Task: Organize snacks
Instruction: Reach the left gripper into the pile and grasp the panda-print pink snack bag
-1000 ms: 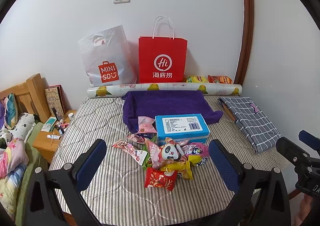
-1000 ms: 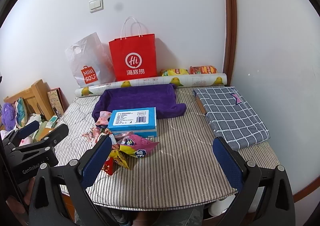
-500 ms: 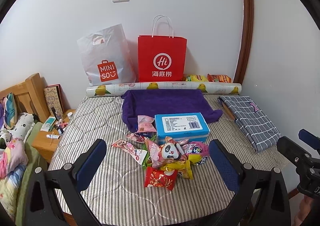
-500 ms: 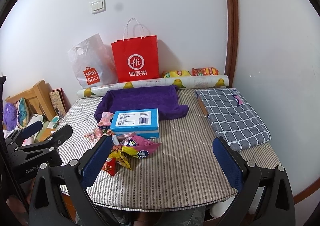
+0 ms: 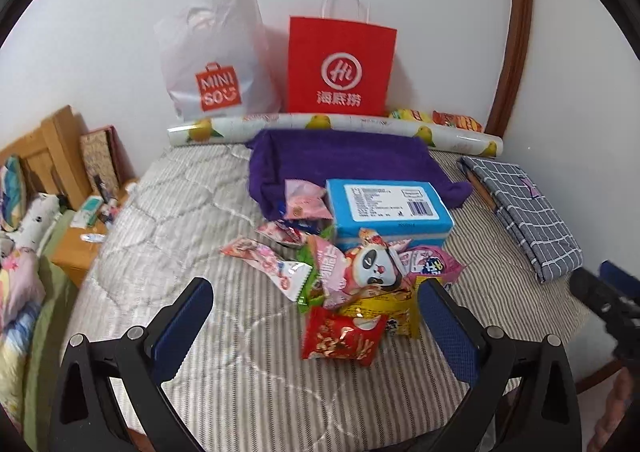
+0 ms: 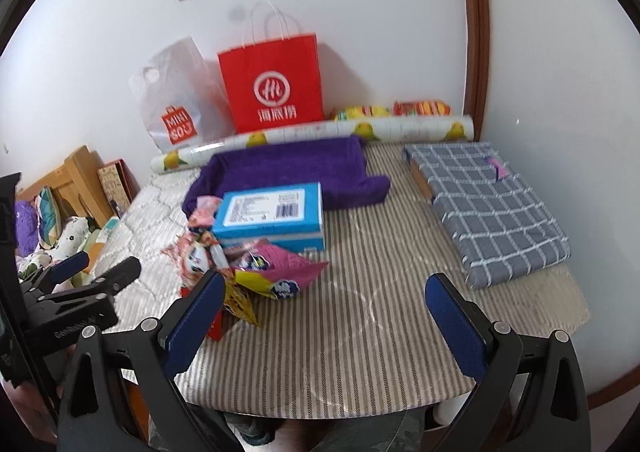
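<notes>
Advancing since 1 s ago: both wrist views closing on the snack heap, packets looming larger and lower between the fingers.

Left gripper [image 5: 316,326]: jaws spread wide, gripping nothing, hovering over the near edge of the striped table [image 5: 168,252]. Bracketing the heap, with the red packet [image 5: 342,336] lying nearest, just ahead and between the fingers.

Right gripper [image 6: 320,316]: jaws likewise spread wide and empty, facing mostly bare tabletop; only its left pad overlapping the heap's right fringe beside the magenta packet [image 6: 284,268].

Snack pile [image 5: 352,276]: about 8 small packets, overlapping, sitting mid-table against the near face of the blue box [image 5: 388,207]. Lying straight ahead of the left gripper, ahead and to the left of the right gripper; left hand judged nearer and better lined up.

Red packet: lying flat, long axis running roughly left to right across the left gripper's line of approach, crimped ends pointing toward either finger. Panda packet [image 5: 374,266] and yellow packet [image 5: 384,306] stacking just behind it, touching. Pink-and-white packet [image 5: 268,262] slanting from far-left to near-right at the heap's left side.

Blue box: long axis left to right, label side up, resting partly against the purple towel [image 5: 344,159].

Beyond: fruit-print roll [image 5: 332,127], red paper bag [image 5: 340,65], white plastic bag [image 5: 216,55] standing along the wall; checked cloth [image 5: 524,211] well apart to the right.
</notes>
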